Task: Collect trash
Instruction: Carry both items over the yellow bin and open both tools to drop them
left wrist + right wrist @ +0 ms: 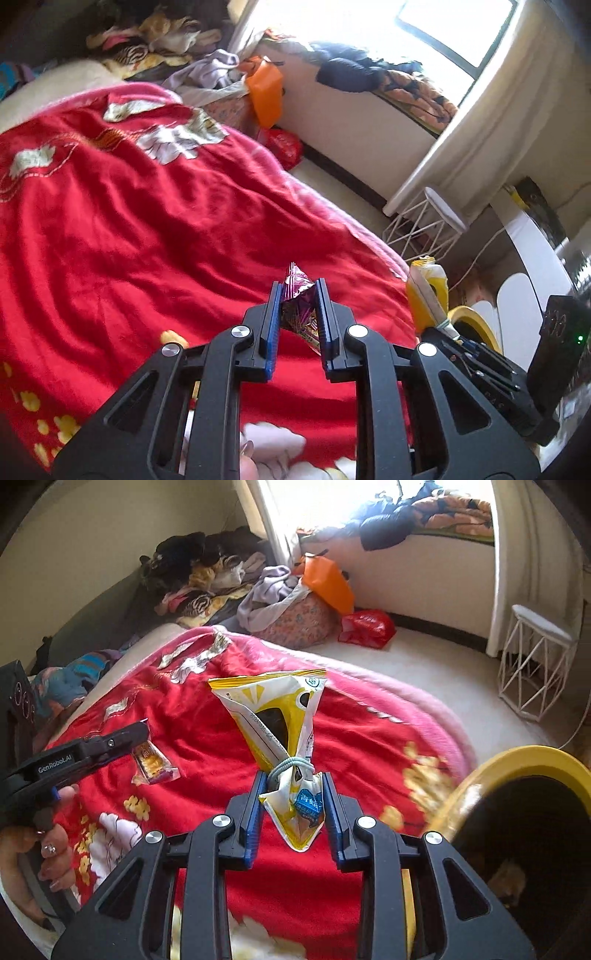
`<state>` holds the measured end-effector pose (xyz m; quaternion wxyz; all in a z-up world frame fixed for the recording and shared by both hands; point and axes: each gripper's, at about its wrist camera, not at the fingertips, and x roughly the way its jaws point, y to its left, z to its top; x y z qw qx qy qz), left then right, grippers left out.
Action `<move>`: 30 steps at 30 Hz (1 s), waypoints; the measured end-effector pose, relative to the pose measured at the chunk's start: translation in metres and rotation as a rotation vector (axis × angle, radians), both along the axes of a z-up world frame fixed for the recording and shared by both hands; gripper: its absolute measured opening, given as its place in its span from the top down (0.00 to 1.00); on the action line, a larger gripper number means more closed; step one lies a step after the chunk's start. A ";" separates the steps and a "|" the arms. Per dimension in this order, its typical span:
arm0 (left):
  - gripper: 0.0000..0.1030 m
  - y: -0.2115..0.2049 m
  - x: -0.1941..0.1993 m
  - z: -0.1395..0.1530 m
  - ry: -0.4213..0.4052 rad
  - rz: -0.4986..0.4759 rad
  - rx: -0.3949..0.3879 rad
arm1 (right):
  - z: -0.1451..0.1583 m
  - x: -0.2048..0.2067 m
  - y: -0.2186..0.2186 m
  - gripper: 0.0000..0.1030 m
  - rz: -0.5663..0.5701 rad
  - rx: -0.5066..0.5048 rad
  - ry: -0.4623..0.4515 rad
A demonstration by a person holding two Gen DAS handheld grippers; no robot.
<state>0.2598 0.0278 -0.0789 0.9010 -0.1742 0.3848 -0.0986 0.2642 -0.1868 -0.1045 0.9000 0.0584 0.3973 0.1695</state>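
Two pieces were picked up, none binned yet. The yellow-rimmed bin (517,812) sat at 4 o'clock of the red blanket (229,746). The right gripper (293,805) pinched a yellow snack bag (280,709); the left gripper (297,317), jaws narrow, clamped a small purple wrapper (295,291). Dropping both remained; no other trash showed.

We see a bed (122,653) covered by a red flowered blanket (207,738), clothes (207,579) heaped at its far end, and a pale floor (436,672) bearing a red bag (365,627).
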 end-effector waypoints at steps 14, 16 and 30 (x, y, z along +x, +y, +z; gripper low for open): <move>0.88 -0.047 -0.034 0.031 -0.087 -0.089 -0.010 | 0.028 -0.058 -0.071 0.73 -0.121 -0.004 -0.069; 0.88 -0.051 -0.038 0.035 -0.098 -0.099 -0.011 | 0.031 -0.064 -0.080 0.73 -0.138 -0.005 -0.077; 0.88 -0.080 -0.065 0.061 -0.171 -0.169 -0.010 | 0.043 -0.097 -0.115 0.73 -0.231 0.007 -0.105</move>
